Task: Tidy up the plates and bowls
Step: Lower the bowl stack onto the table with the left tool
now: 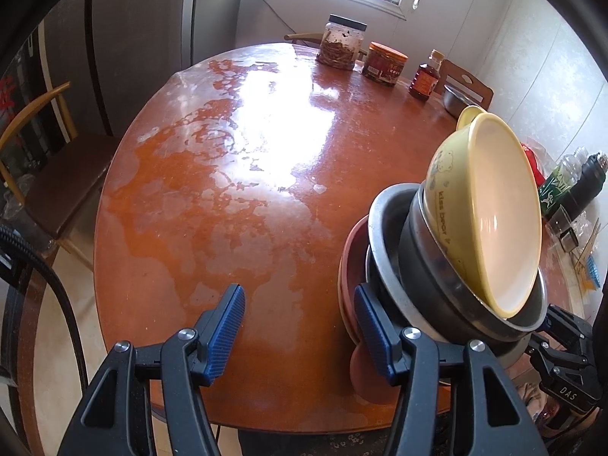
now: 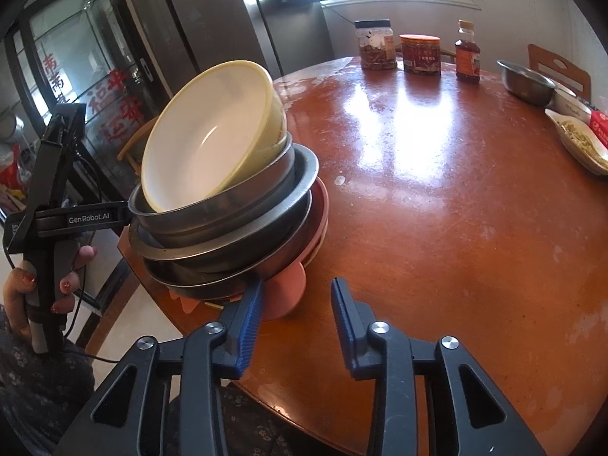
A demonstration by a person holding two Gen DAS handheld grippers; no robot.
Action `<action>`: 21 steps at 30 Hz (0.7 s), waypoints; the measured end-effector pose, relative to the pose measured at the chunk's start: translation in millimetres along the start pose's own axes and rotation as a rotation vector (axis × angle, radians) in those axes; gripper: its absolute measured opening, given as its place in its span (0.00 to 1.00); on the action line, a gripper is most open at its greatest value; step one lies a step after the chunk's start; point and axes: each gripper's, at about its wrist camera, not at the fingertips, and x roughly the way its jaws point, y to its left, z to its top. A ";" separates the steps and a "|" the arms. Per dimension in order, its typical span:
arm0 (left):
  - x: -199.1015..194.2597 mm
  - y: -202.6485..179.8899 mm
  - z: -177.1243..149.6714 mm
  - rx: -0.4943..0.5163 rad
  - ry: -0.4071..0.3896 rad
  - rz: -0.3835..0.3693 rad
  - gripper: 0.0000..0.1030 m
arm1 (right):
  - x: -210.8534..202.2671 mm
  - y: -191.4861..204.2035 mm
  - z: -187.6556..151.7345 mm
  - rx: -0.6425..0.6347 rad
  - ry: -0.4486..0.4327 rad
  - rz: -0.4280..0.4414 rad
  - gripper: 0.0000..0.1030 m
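Your left gripper [image 1: 300, 338] is standing half open, holding nothing, one finger just beside the stack [image 1: 437, 266]. Your right gripper [image 2: 296, 319] is gaping narrowly, empty, right of the stack, which is leaning on the table [image 1: 228, 190].

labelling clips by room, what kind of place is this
Most likely a home kitchen or dining room: a round reddish-brown wooden table with jars and a sauce bottle, a tall grey refrigerator by the window, and a tilted stack of metal and plastic bowls.
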 end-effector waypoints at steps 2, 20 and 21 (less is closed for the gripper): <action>1.5 -3.2 1.6 0.009 -0.001 0.004 0.57 | -0.1 -2.3 0.1 0.000 -0.001 0.001 0.34; 18.5 -56.7 15.4 0.132 0.009 0.036 0.53 | -20.2 -34.0 -10.5 -0.026 -0.038 -0.017 0.33; 20.2 -61.3 16.6 0.139 0.011 0.037 0.52 | -22.0 -37.4 -11.9 -0.025 -0.040 -0.013 0.33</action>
